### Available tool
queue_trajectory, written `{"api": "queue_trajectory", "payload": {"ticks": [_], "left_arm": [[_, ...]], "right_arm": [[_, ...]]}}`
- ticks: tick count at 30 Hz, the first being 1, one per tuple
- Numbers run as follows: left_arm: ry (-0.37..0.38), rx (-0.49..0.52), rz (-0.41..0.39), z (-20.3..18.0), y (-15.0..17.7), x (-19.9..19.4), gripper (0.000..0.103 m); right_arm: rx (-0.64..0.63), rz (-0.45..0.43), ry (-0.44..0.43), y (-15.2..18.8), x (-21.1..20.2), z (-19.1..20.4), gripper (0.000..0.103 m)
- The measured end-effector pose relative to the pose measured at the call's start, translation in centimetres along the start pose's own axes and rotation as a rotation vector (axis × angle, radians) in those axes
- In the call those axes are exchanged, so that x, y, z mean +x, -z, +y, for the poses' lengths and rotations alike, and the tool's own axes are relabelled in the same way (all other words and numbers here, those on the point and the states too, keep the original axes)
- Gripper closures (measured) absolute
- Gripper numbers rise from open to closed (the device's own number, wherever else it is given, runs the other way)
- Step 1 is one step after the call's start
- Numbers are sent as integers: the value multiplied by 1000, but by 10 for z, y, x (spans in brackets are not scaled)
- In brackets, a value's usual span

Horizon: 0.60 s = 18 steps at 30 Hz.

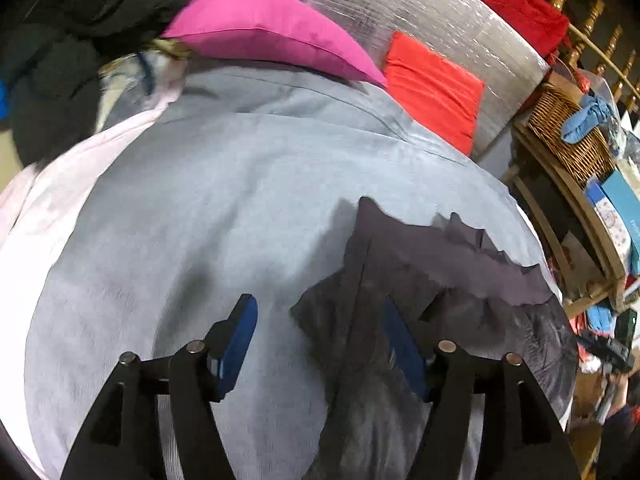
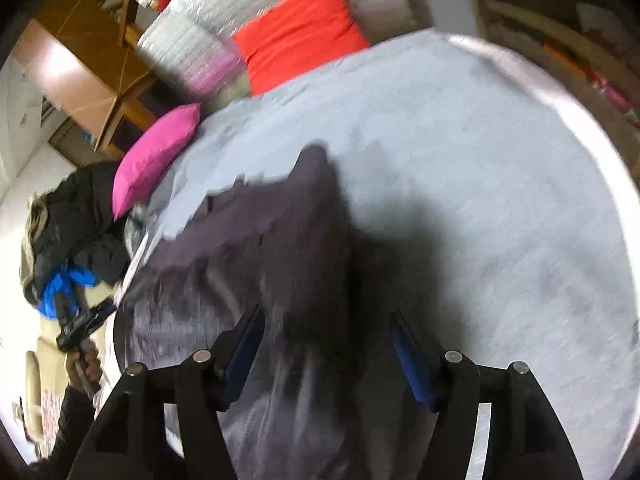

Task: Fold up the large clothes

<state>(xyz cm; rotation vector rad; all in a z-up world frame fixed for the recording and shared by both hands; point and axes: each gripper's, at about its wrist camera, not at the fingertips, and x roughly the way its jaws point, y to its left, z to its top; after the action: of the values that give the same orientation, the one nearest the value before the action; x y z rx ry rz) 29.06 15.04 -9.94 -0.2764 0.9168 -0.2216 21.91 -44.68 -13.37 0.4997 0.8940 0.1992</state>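
Observation:
A dark grey garment lies crumpled on a light blue-grey bedsheet. My left gripper is open, held just above the sheet at the garment's left edge; its right blue finger overlaps the dark cloth. In the right wrist view the same garment spreads under my right gripper, which is open with dark cloth lying between and below the fingers. The left gripper also shows at the far left of that view, in a hand.
A pink pillow and a red cushion lie at the head of the bed against a silver padded headboard. Dark jackets are heaped at the left. A wicker basket and cluttered shelves stand at the right.

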Motion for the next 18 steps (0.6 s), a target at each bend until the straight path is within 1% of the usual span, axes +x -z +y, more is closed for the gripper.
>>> {"api": "queue_trajectory", "payload": {"ticks": [2, 4, 6, 7, 10, 12, 14, 15, 16, 17, 18], "left_arm": [[-2, 56, 43, -15, -12, 20, 36], [-1, 144, 118, -39, -23, 52, 36], [-7, 204, 182, -55, -29, 77, 36], [-20, 219, 202, -60, -32, 88, 36], [-34, 219, 239, -66, -41, 110, 36], [-34, 208, 248, -66, -47, 118, 36], [-18, 181, 258, -62, -55, 126, 36], [-6, 172, 253, -61, -57, 128, 36], [-6, 168, 246, -59, -59, 130, 45], [-27, 171, 243, -58, -60, 133, 56], [-58, 174, 248, -58, -61, 136, 75]], "right_arm": [[-37, 25, -22, -19, 13, 14, 34], [-84, 85, -29, -36, 40, 30, 34], [-113, 145, -12, -50, 67, 37, 34], [-113, 162, 0, -56, 79, 38, 34], [-97, 211, 22, -71, 108, 32, 33], [-101, 229, 22, -77, 120, 29, 34], [-103, 240, 16, -81, 127, 28, 38], [-109, 248, 15, -81, 129, 28, 45], [-127, 265, 27, -81, 132, 29, 50], [-143, 271, 46, -81, 133, 28, 66], [-148, 267, 50, -81, 132, 28, 73]]}}
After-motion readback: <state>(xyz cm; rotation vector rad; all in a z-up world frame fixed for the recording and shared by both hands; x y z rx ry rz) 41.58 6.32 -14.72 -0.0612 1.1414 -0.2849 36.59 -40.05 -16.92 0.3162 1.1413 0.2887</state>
